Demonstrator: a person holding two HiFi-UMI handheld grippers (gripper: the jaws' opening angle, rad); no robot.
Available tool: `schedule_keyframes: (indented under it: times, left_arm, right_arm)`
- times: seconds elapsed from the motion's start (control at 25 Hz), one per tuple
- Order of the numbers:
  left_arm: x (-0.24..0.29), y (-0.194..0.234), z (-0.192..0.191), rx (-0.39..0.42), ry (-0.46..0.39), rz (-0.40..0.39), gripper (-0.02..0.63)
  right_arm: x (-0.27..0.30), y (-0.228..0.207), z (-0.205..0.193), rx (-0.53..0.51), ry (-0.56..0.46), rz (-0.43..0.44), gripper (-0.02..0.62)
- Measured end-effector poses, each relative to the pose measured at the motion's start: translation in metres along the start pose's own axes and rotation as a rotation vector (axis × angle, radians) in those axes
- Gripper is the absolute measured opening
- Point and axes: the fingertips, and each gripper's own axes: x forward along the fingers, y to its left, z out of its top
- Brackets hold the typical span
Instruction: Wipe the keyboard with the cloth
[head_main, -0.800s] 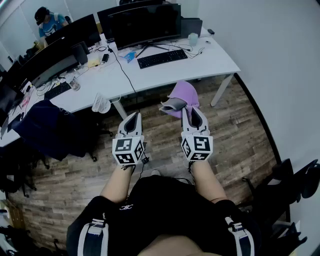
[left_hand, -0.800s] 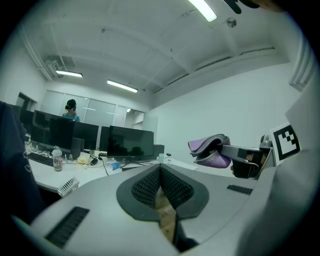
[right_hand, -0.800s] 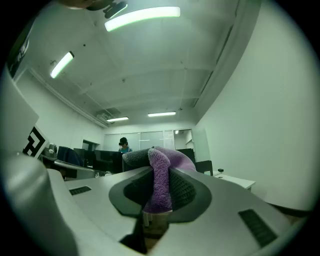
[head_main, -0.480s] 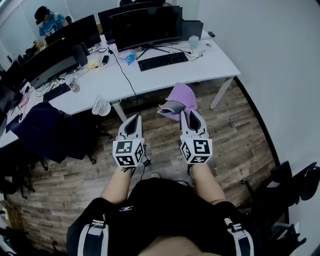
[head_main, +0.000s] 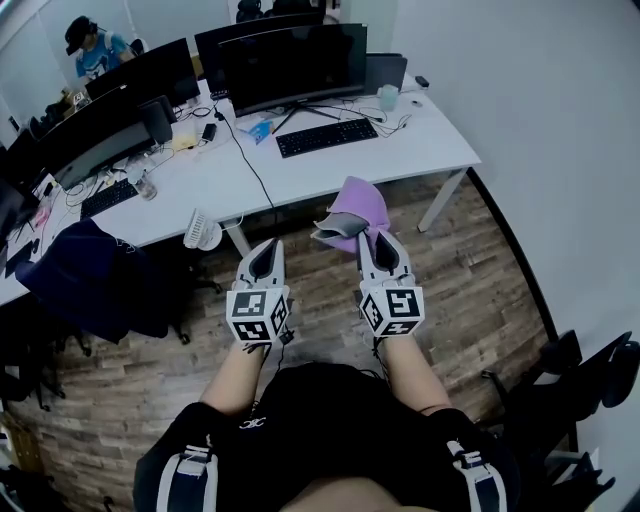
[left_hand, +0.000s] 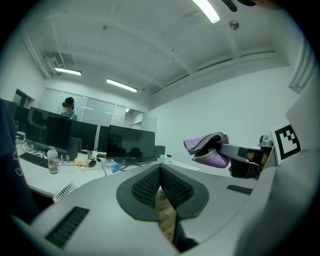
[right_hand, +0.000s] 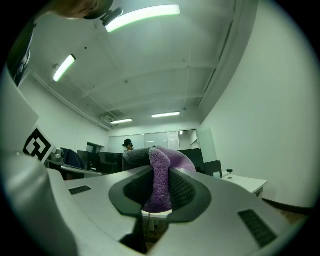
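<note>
Left tongs closed and empty; right tongs pinch the cloth.

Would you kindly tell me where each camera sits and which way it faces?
Head view: on the person's head, facing steeply down at left gripper, right gripper, desk and keyboard; forearms and torso show.
Left gripper view: on the left gripper, facing along its shut fingers toward the monitors; right gripper beside.
Right gripper view: on the right gripper, facing along fingers clamping the cloth.
Shared: both gripper views show the cloth.
</note>
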Motion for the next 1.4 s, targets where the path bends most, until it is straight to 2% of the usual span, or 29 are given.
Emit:
schedule_keyframes:
  times: [0.32, 0.84, 1.08, 1.4]
  left_arm:
    - [0.016, 0.041, 0.005, 0.004, -0.015, -0.015, 0.012]
    - [0.053, 0.093, 0.006, -0.007, -0.023, 0.027, 0.012]
    - [0.101, 0.110, 0.005, -0.001, -0.017, 0.057, 0.012]
    - [0.201, 0.135, -0.006, 0.013, 0.030, 0.124, 0.012]
  right_arm:
    - [0.035, 0.018, -0.003, -0.016, -0.022, -0.018, 0.094]
    - [0.101, 0.020, -0.013, -0.033, -0.021, 0.006, 0.094]
    - [0.151, -0.006, -0.023, -0.010, -0.036, 0.022, 0.094]
    - [0.248, -0.071, -0.053, 0.046, -0.019, 0.063, 0.094]
